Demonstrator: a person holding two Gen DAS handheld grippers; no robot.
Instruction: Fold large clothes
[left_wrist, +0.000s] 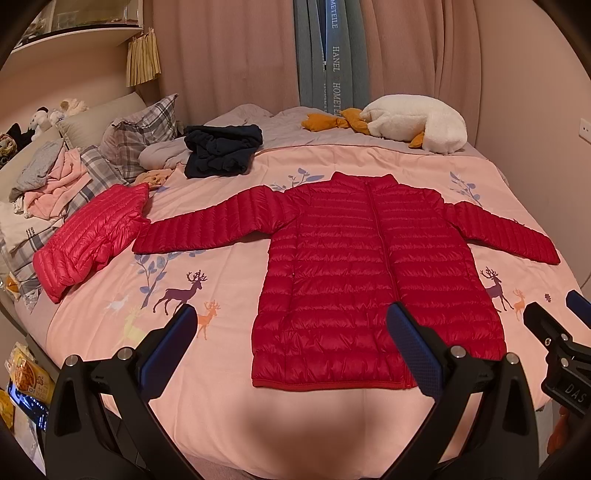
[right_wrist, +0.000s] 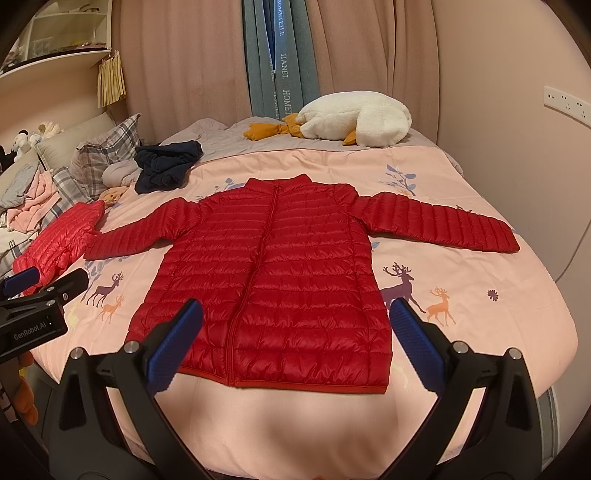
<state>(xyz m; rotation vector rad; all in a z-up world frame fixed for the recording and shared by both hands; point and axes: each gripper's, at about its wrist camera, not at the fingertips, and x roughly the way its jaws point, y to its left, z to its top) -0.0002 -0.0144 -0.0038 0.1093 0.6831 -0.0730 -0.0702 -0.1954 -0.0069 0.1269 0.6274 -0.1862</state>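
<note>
Red jacket (left_wrist: 373, 266): spread flat on bed (left_wrist: 221, 369), zipped, sleeves out.
Left tongs (left_wrist: 295, 347): wide — empty, above hem.
Right tongs (right_wrist: 295, 343): wide — empty.
Left view only: snack packets (left_wrist: 26, 373) beside bed.
Right view only: wall sockets (right_wrist: 565, 101).

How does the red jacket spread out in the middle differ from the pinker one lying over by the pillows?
The red jacket lies flat, zipped, sleeves stretched out both ways; the pink jacket is bundled up, no sleeves spread. The red jacket is a deeper red, the pink jacket lighter and shinier. The red one sits mid-bed, the pink one at the edge. Both are quilted puffer jackets.
</note>
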